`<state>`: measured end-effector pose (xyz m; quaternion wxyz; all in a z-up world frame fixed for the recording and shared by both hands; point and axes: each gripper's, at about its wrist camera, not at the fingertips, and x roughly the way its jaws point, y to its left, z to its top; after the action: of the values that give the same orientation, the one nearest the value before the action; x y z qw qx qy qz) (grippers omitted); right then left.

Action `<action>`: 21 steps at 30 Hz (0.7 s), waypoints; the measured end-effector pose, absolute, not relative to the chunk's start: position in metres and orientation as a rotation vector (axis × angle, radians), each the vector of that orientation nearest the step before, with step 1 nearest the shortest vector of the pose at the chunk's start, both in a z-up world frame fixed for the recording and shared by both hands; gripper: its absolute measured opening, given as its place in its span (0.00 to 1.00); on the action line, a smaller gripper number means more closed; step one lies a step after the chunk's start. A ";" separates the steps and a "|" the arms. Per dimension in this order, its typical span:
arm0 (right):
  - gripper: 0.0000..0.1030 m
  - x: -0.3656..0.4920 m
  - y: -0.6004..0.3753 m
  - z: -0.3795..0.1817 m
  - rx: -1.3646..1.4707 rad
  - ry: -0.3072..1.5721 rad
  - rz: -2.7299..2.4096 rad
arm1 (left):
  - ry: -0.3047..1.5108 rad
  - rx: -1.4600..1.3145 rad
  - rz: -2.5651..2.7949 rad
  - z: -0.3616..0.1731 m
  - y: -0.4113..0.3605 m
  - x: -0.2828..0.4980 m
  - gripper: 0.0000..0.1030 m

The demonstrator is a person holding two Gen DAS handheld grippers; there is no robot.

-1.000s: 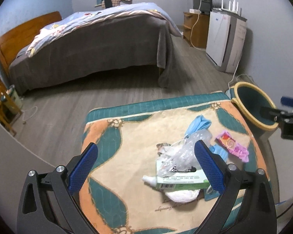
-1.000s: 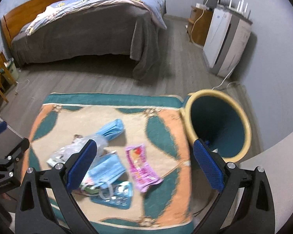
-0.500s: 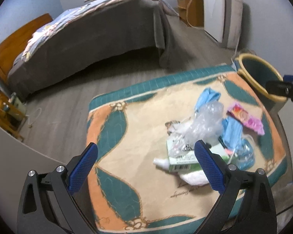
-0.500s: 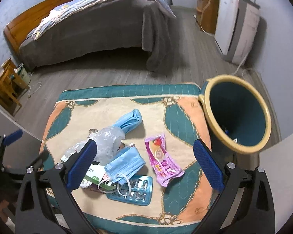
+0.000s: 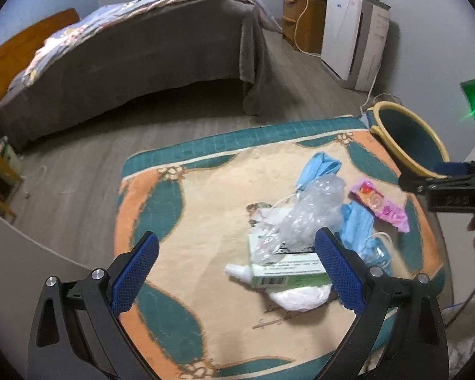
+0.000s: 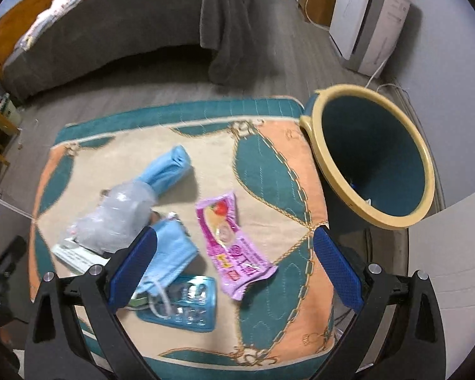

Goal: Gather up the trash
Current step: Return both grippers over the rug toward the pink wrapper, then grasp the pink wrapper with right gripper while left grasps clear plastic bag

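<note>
- Trash lies heaped on a patterned mat: a pink wrapper [image 6: 234,247], a blue mask [image 6: 171,250], a blister pack [image 6: 183,300], a clear bag [image 6: 114,221], a green box [image 5: 288,269] and a blue glove [image 6: 167,171].
- A bin [image 6: 370,158] with a yellow rim stands just beside the mat's right edge.
- The right gripper [image 6: 234,272] hovers over the wrapper, fingers spread wide, holding nothing.
- The left gripper [image 5: 237,272] hangs above the box and bag, fingers also spread, empty.
- Collecting seems barely begun. The next move likely calls for lowering the right gripper onto the wrapper and pinching the thin foil cleanly.
- A bed [image 5: 136,57] stands well beyond.
</note>
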<state>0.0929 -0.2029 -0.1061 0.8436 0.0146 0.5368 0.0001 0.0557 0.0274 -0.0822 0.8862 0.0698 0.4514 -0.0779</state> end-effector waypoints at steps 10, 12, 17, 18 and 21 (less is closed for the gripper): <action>0.67 0.112 -0.210 -0.139 -0.024 1.231 0.046 | 0.999 0.248 -0.306 -0.110 -0.018 0.073 0.72; 0.63 0.114 -0.208 -0.144 -0.038 1.246 0.065 | 1.015 0.272 -0.333 -0.118 -0.028 0.076 0.68; 0.54 0.117 -0.202 -0.161 -0.084 1.294 0.094 | 1.066 0.293 -0.390 -0.136 -0.045 0.082 0.61; 0.51 0.118 -0.201 -0.166 -0.089 1.311 0.101 | 1.080 0.299 -0.396 -0.141 -0.048 0.084 0.58; 0.29 0.118 -0.198 -0.179 -0.111 1.368 0.123 | 1.102 0.329 -0.408 -0.151 -0.053 0.086 0.48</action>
<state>0.1176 -0.1979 -0.1793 0.7718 -0.0514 0.6313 0.0569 0.0857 -0.0530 -0.1513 0.8195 0.1543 0.5176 -0.1915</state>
